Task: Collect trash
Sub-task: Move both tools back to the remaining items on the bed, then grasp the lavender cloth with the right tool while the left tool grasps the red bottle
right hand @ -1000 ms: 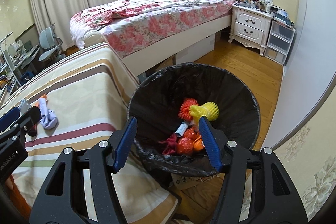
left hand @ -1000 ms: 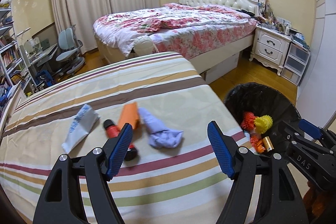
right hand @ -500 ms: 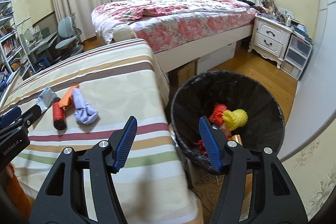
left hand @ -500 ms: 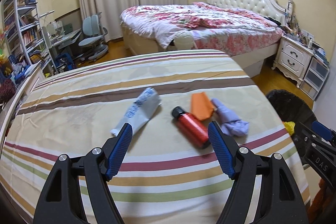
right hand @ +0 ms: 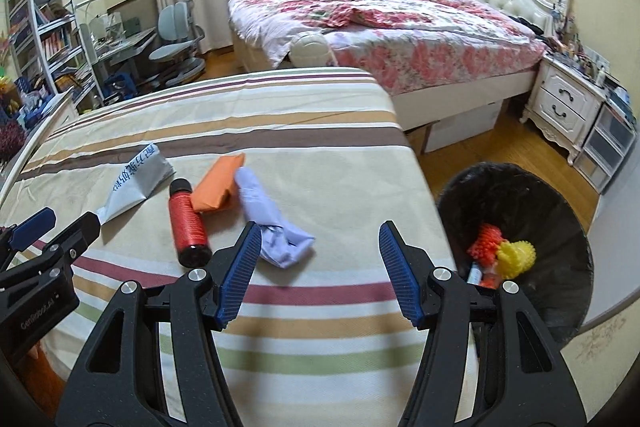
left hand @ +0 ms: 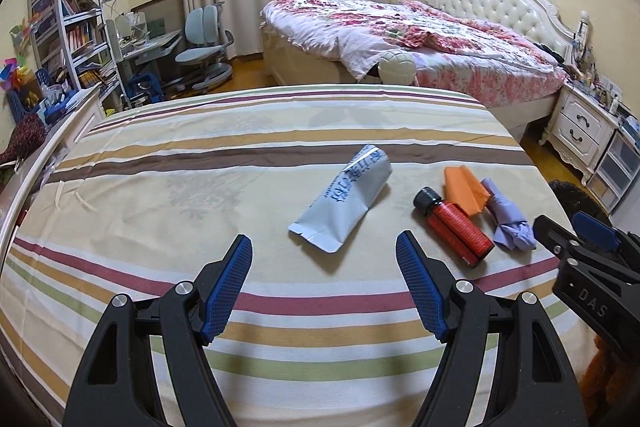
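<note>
Left gripper (left hand: 324,269): jaws spread wide, nothing held or touched. Crumpled grey-white foil pouch (left hand: 346,203) located just ahead, between jaw lines.

Right gripper (right hand: 318,261): jaws parted, nothing gripped. Crumpled lilac paper wad (right hand: 272,227) positioned at left fingertip; black-lined round trash bin (right hand: 516,195) located right.

Bare striped cloth (left hand: 168,195) before tongs (left hand: 324,259)

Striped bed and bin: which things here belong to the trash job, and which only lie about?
Job: grey pouch, red bottle, orange packet, purple wad, bin.
Lying about: floral bed, desk chair, nightstand.
</note>
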